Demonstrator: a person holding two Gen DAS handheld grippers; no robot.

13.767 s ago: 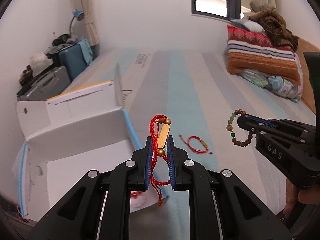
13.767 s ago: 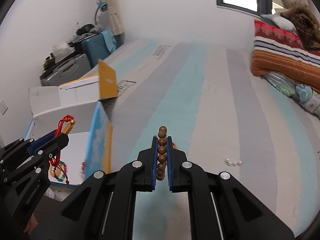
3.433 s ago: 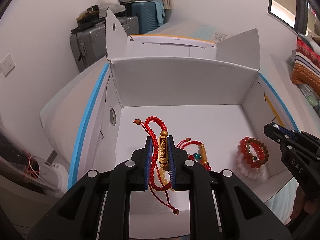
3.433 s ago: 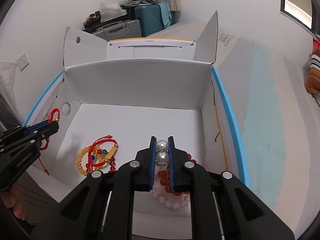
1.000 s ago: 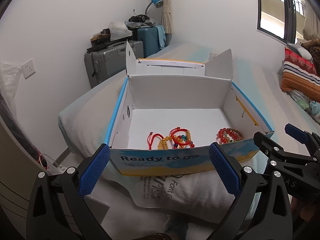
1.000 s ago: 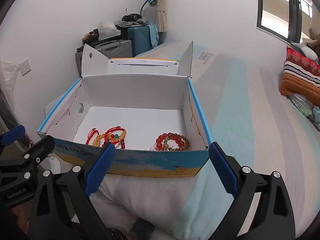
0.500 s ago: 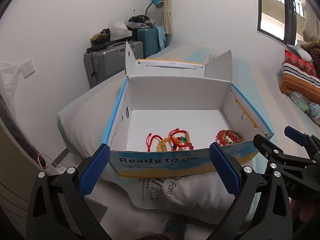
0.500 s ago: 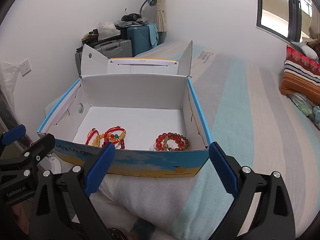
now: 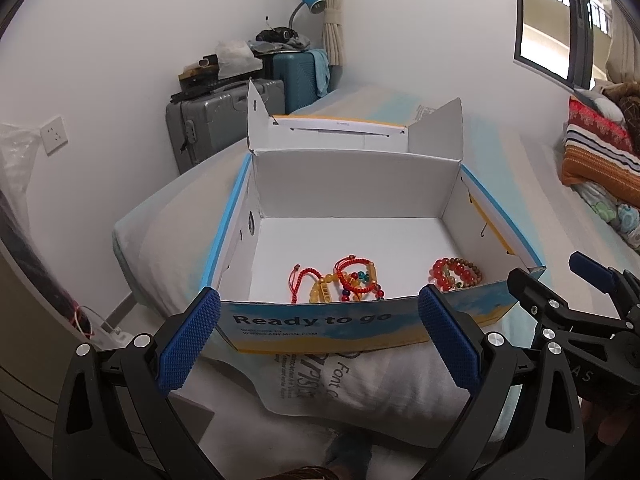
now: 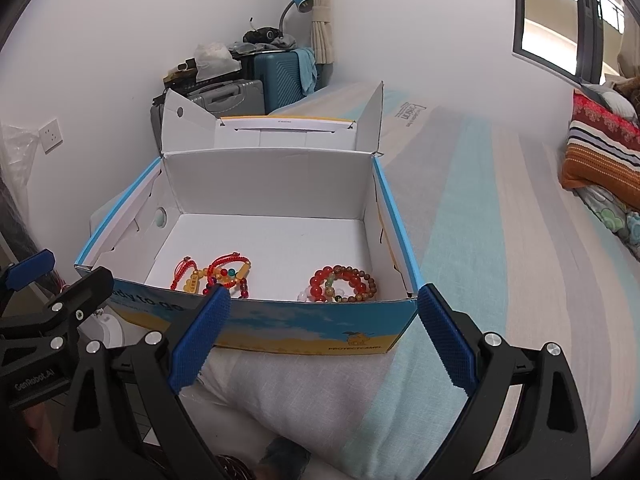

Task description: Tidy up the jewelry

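Observation:
An open white shoe box (image 9: 360,184) (image 10: 272,180) with a blue and yellow outside sits on the bed. Inside on the left lie red cord bracelets with gold charms and coloured beads (image 9: 344,280) (image 10: 216,274). On the right lie red, wooden and white bead bracelets (image 9: 456,274) (image 10: 342,284). My left gripper (image 9: 320,340) is wide open and empty, just in front of the box. My right gripper (image 10: 320,336) is wide open and empty, also in front of the box.
The bed (image 10: 500,240) has a striped cover and runs right. Folded blankets (image 10: 600,152) are stacked at the far right. Suitcases (image 9: 224,120) stand against the wall behind the box. A white pillow (image 9: 360,384) lies under the box's front.
Both grippers have let go of their bracelets into the box, opened wide and pulled back. In the last second they drifted only slightly.

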